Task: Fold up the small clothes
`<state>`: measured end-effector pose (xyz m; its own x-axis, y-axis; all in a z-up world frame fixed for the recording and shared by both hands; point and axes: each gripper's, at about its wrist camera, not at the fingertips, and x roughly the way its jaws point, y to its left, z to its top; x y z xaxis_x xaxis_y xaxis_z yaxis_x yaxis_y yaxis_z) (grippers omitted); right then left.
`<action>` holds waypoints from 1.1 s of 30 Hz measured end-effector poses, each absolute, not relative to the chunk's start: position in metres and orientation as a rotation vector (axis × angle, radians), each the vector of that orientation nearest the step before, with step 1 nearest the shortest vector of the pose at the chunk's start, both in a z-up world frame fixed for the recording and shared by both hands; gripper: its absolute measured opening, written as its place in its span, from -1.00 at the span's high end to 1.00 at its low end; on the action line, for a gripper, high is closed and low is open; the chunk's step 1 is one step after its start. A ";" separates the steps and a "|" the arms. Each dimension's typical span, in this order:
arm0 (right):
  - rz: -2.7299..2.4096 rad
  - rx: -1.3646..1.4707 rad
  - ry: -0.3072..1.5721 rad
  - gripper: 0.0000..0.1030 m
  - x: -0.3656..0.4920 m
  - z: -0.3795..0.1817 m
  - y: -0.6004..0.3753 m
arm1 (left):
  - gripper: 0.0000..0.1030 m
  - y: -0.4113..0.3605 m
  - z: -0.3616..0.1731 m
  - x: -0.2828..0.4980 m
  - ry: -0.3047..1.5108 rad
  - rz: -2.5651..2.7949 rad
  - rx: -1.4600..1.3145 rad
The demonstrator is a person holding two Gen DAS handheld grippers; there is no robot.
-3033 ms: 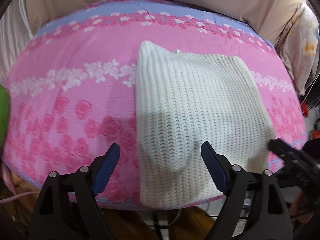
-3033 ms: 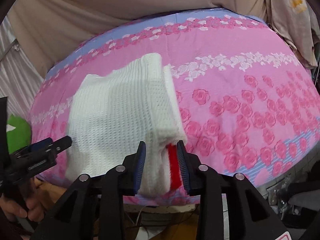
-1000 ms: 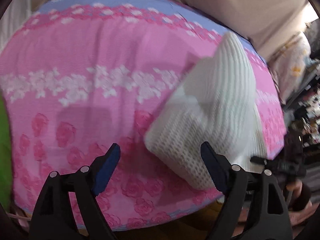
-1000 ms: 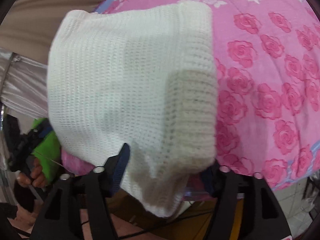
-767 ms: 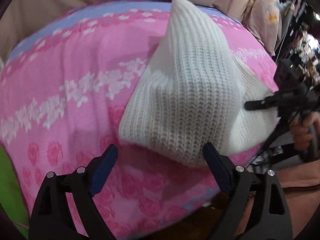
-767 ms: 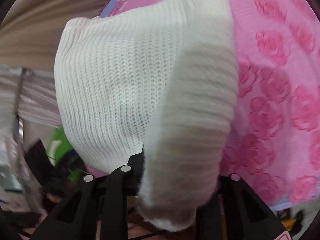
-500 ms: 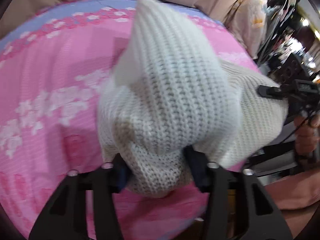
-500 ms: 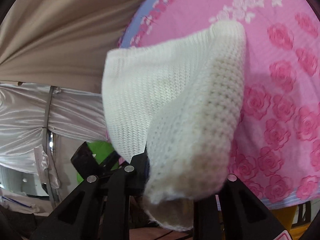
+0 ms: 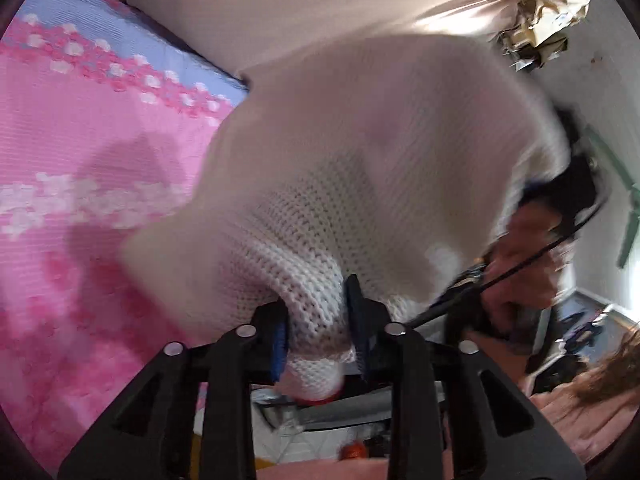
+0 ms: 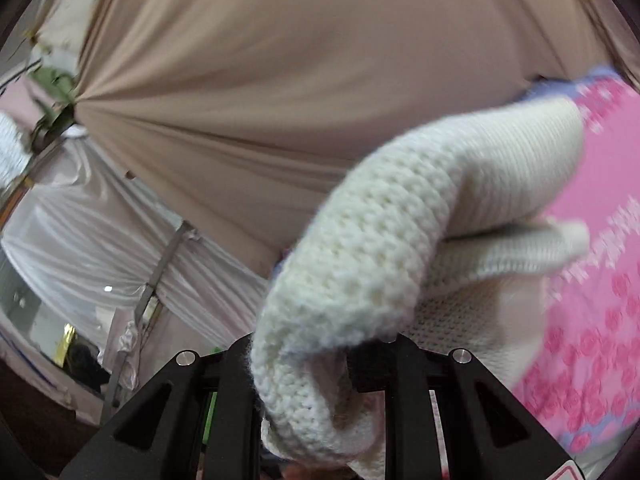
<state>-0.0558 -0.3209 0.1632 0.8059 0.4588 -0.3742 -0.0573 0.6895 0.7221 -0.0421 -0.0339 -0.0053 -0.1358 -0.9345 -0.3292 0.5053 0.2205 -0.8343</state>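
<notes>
A white knitted garment point(image 9: 360, 160) hangs lifted off the pink rose bedcover point(image 9: 80, 160), bunched and blurred. My left gripper point(image 9: 316, 312) has a thick fold of it between its blue pads, and the jaws are closing on it. In the right wrist view the same garment point(image 10: 400, 220) drapes over my right gripper point(image 10: 308, 360), which is shut on another fold; the knit hides its fingertips. The right gripper, held by a hand point(image 9: 520, 272), shows dark and blurred at the garment's right edge in the left wrist view.
A beige curtain point(image 10: 320, 60) hangs behind the bed, with a white satin drape point(image 10: 80, 220) to its left. The bedcover point(image 10: 600, 300) lies at the right of the right wrist view. Clutter and floor point(image 9: 580, 340) show past the bed's near edge.
Both grippers closed on the white garment and lifted it off the bedcover. Both views have tilted up towards the curtain, the right one most.
</notes>
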 end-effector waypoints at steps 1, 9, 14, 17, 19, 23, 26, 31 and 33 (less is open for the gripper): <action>0.358 0.730 0.582 0.66 -0.043 0.169 -0.299 | 0.13 -0.017 -0.010 -0.041 1.104 -1.272 -0.481; 0.556 0.396 1.020 0.50 0.055 0.033 -0.061 | -0.47 0.185 -0.081 -0.003 1.219 -0.508 -0.364; 0.590 0.435 1.109 0.53 0.023 -0.017 -0.041 | -0.63 0.227 -0.062 0.002 1.120 -0.430 -0.478; 0.442 0.437 1.049 0.31 -0.011 -0.012 -0.107 | -0.77 0.206 -0.045 0.012 1.079 -0.493 -0.463; 0.256 0.482 1.039 0.19 -0.041 -0.028 -0.171 | -0.77 0.194 -0.042 0.017 1.075 -0.522 -0.424; 0.019 0.612 1.127 0.13 -0.081 -0.085 -0.264 | -0.77 0.153 -0.062 0.042 1.101 -0.541 -0.322; 0.007 0.708 1.135 0.02 -0.075 -0.116 -0.279 | -0.77 0.135 -0.088 0.082 1.157 -0.521 -0.295; -0.003 0.803 1.129 0.09 -0.045 -0.135 -0.264 | 0.08 0.117 -0.111 0.112 1.219 -0.553 -0.277; 0.000 0.782 1.109 0.63 -0.041 -0.121 -0.252 | 0.95 0.122 -0.103 0.113 1.217 -0.601 -0.285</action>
